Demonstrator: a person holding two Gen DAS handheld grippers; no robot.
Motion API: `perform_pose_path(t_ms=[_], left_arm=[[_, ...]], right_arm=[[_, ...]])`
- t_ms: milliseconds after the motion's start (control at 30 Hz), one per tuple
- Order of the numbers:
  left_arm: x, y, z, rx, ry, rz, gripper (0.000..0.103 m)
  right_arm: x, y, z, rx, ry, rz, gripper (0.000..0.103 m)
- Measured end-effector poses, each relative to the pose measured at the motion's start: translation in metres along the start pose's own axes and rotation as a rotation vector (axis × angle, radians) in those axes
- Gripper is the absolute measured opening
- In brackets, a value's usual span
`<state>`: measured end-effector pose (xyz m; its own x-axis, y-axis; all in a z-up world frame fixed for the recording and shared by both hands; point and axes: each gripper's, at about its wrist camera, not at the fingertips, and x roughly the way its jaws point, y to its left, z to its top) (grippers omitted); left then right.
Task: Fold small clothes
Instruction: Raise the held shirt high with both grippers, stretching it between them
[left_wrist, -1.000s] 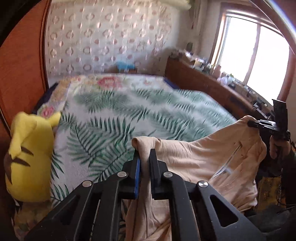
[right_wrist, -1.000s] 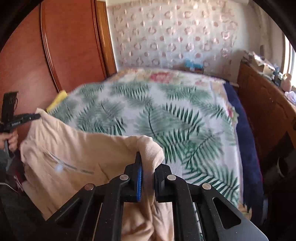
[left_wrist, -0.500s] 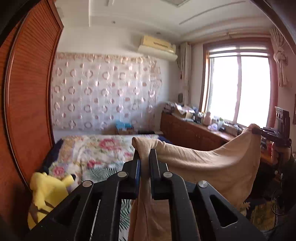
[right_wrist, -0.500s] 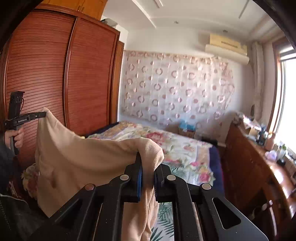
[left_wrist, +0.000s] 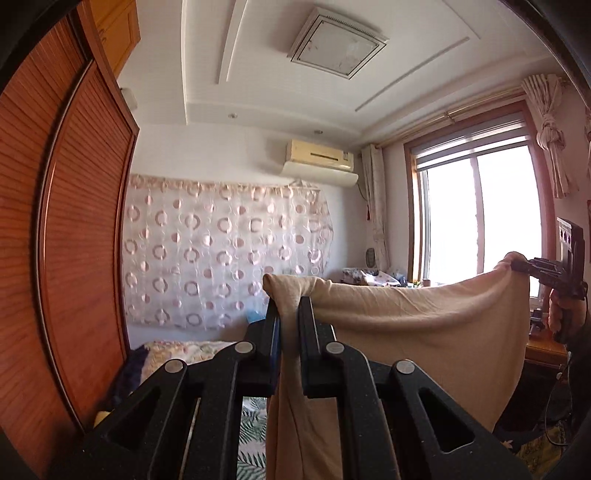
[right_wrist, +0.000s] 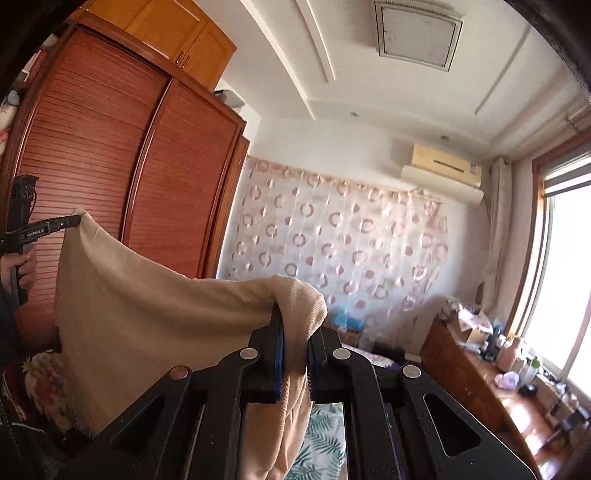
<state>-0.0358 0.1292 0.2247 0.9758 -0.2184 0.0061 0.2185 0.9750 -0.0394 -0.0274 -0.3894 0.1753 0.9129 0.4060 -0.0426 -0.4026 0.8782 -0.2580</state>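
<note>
just hoisted the beige garment (left_wrist: 424, 332) way up off the bed (left_wrist: 173, 350), both jaws clamped tight on its top corners, ready to fold.

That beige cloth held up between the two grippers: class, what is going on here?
A person holds a gripper in each hand. The left gripper and the right gripper are each shut on a top corner of the beige garment, which hangs spread between them in the air above the bed. No fold shows yet.
</note>
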Motion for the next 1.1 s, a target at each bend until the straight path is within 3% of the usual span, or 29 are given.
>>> perform_pose_path(t_ms=[167, 233, 367, 767, 967, 1100], left_arm=[[0.020, 0.001, 0.000, 0.033, 0.011, 0.036, 0.010], [0.036, 0.003, -0.007, 0.031, 0.035, 0.039, 0.010], [0.074, 0.009, -0.028, 0.037, 0.089, 0.069, 0.010], [0.216, 0.051, -0.131, 0.036, 0.339, 0.164, 0.010], [0.256, 0.055, -0.174, 0.033, 0.434, 0.186, 0.010], [0.271, 0.051, -0.190, 0.042, 0.472, 0.197, 0.010]], right_arm=[[0.018, -0.002, -0.006, -0.010, 0.011, -0.018, 0.009], [0.049, 0.011, -0.030, -0.013, 0.035, -0.024, 0.009], [0.095, 0.013, -0.040, -0.007, 0.117, -0.035, 0.009], [0.273, 0.027, -0.107, -0.020, 0.400, -0.039, 0.009], [0.355, 0.043, -0.133, -0.054, 0.521, -0.064, 0.009], [0.395, 0.044, -0.114, -0.034, 0.579, -0.083, 0.009]])
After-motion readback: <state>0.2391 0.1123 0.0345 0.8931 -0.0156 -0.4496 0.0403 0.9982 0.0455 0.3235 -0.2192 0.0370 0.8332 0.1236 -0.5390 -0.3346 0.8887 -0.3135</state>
